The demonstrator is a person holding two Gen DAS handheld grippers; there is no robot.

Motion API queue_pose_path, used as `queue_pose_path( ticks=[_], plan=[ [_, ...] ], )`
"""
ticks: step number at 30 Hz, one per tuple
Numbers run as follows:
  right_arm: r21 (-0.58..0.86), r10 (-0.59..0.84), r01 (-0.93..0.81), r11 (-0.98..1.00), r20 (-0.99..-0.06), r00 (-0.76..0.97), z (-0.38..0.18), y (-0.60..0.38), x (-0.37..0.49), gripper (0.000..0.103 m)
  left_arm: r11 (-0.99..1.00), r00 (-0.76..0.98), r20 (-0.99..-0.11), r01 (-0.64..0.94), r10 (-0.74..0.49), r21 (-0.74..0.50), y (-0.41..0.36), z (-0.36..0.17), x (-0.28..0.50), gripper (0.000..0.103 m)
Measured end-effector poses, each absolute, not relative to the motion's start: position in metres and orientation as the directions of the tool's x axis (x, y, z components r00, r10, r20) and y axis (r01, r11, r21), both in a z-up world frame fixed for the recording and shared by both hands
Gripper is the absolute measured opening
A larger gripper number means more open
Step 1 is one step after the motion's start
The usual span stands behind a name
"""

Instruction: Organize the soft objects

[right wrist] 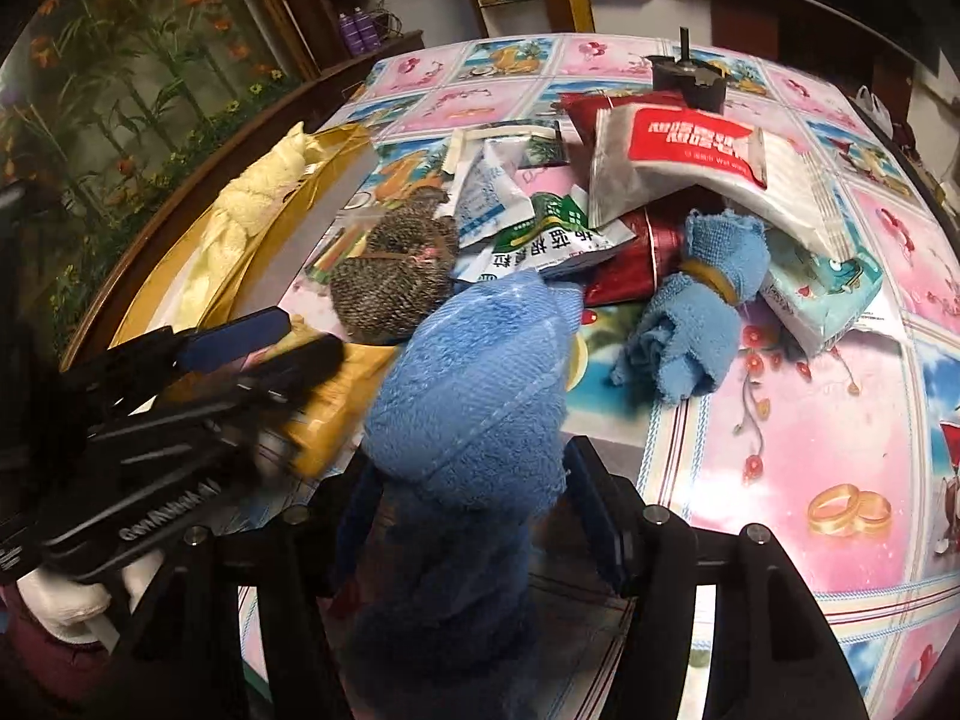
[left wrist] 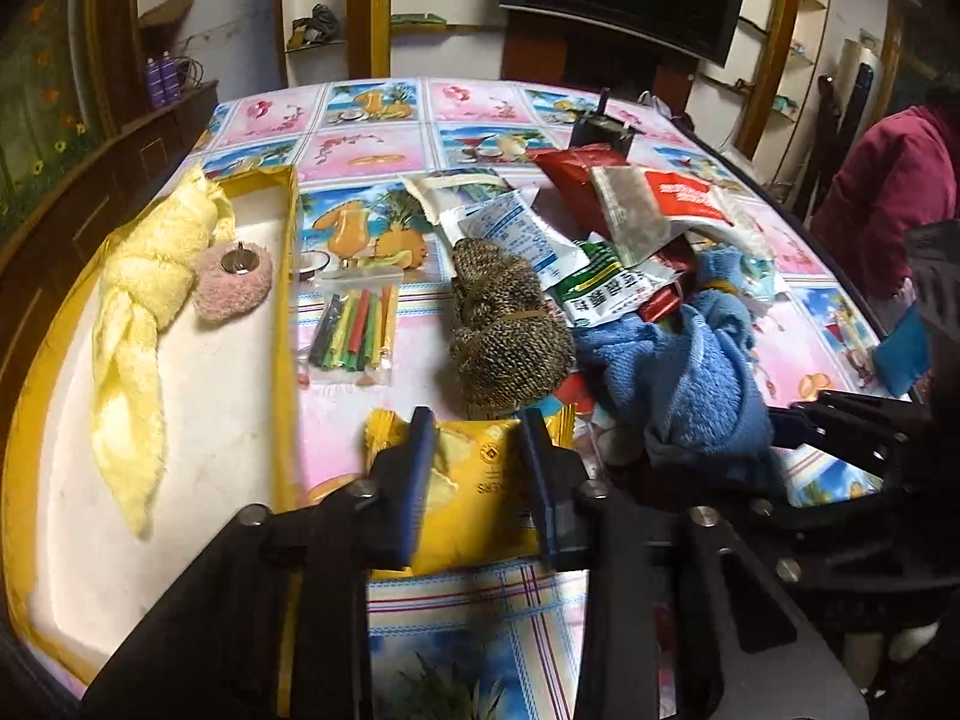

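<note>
My left gripper is shut on a yellow snack packet lying on the tablecloth, one finger on each side of its crumpled top. Left of it, the gold-rimmed tray holds a knotted yellow towel and a pink fuzzy pad. In the right wrist view a rolled blue towel stands between the fingers of my right gripper, which is open around it. A speckled brown knitted roll and a small blue cloth bound with a rubber band lie beyond.
A heap of foil and paper packets covers the table's middle, with a wet-wipes pack and a tissue pack. A bag of coloured sticks lies by the tray. A black device stands behind. A person in maroon is at the right edge.
</note>
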State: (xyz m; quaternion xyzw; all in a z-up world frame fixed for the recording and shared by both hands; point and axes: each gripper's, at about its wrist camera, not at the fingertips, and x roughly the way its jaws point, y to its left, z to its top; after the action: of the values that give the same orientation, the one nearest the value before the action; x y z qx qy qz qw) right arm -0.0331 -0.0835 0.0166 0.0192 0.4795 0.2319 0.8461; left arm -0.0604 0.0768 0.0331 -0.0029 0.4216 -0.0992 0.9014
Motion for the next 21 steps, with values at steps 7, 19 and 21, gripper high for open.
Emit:
queue_pose_path(
  ticks=[7,19,21],
  plan=[
    [0.249,0.418,-0.390,0.887,-0.792,0.445,0.023,-0.082,-0.038,0.045,0.970,0.643,-0.729,0.199,-0.236,-0.138,0.083,0.045,-0.069,0.005],
    [0.261,0.411,-0.359,0.896,-0.793,0.449,0.024,-0.094,-0.035,0.045,0.982,0.636,-0.748,0.142,-0.188,-0.126,0.137,0.045,-0.079,0.003],
    [0.276,0.423,-0.357,0.892,-0.787,0.449,0.025,-0.095,-0.035,0.045,0.970,0.659,-0.712,0.177,-0.244,-0.168,0.132,0.060,-0.088,0.013]
  ],
)
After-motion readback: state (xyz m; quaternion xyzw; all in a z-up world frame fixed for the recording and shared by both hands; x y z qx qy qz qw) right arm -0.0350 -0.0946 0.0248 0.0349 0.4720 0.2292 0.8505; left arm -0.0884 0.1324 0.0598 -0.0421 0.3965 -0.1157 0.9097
